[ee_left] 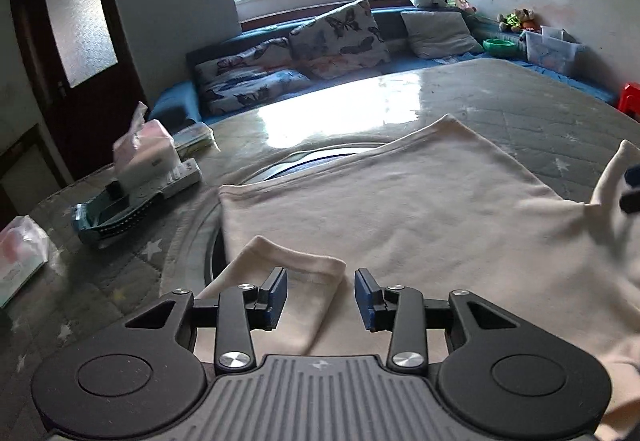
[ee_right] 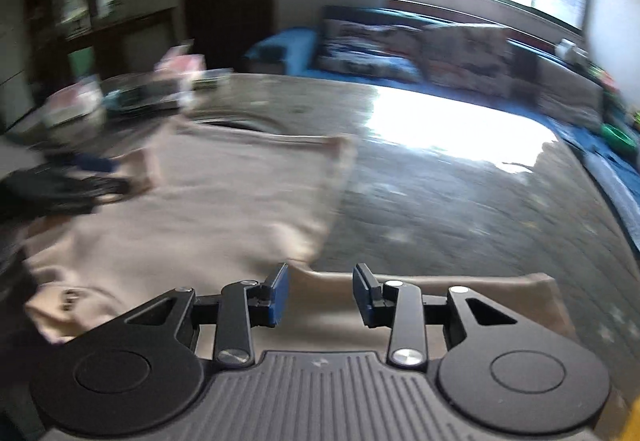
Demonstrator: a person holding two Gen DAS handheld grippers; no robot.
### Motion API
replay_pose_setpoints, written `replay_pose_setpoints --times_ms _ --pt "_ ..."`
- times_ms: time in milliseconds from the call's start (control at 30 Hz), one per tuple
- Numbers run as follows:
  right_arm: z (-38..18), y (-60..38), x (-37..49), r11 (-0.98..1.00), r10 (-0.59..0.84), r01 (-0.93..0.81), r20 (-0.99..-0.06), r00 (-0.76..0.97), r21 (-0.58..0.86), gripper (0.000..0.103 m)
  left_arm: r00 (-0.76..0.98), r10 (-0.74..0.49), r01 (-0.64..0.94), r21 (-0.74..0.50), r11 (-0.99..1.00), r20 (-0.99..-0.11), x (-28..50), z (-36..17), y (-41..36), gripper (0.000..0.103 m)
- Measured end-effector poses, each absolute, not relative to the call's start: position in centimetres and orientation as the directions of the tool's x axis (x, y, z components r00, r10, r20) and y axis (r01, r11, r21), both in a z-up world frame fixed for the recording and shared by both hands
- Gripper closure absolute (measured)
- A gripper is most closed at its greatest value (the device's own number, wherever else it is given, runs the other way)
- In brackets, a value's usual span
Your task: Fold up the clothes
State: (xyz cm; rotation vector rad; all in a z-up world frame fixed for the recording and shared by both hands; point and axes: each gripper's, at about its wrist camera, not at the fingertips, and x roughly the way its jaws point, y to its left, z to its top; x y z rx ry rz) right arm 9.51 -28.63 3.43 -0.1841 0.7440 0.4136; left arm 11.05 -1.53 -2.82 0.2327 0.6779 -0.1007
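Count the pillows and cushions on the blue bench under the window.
3 clearly: a butterfly-print pillow lying flat at the left, a butterfly-print cushion propped upright in the middle, a plain grey cushion at the right. More may hide behind them.

The left gripper points forward and slightly down, its blue-padded jaws parted with nothing between them. The right gripper is posed the same way, jaws likewise apart and empty; its view is motion-blurred.

shirt flat on table, tissue box at its left
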Motion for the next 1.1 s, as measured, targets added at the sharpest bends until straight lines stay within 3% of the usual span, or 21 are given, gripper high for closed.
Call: replay_pose_setpoints --times_ms 267,300,333,433,600,800,1100 --pt "2.8 -22.5 9.6 0.821 0.389 -0.571 -0.714 0.582 -0.019 0.067 0.759 0.004 0.169 0.203 0.964 -0.652 13.3 -4.4 -1.3 0.065" --pt "2.7 -22.2 9.7 0.817 0.392 -0.576 -0.717 0.577 -0.018 0.067 0.757 0.001 0.169 0.197 0.966 -0.653 13.4 -4.3 -1.3 0.069" --pt "2.6 -21.9 9.7 0.813 0.395 -0.583 -0.719 0.572 -0.017 0.067 0.756 -0.001 0.167 0.191 0.967 -0.654 13.6 -4.3 -1.2 0.084" --pt "2.4 -21.3 9.6 0.803 0.402 -0.596 -0.724 0.561 -0.016 0.067 0.767 -0.009 0.151 0.167 0.974 -0.641 13.5 -3.9 -0.5 0.097" --pt "2.1 -20.9 9.3 0.797 0.397 -0.603 -0.731 0.555 -0.025 0.067 0.808 -0.012 0.067 0.071 0.995 -0.589 11.7 -1.3 3.0 0.098" --pt "2.0 -20.2 8.9 0.789 0.393 -0.613 -0.735 0.552 -0.038 0.067 0.844 0.065 -0.088 -0.017 0.996 -0.533 8.2 2.0 9.0 0.098" --pt "2.1 -19.1 8.8 0.775 0.385 -0.629 -0.742 0.548 -0.063 0.067 0.827 0.225 -0.260 0.005 0.966 -0.514 4.4 2.8 15.2 0.098"
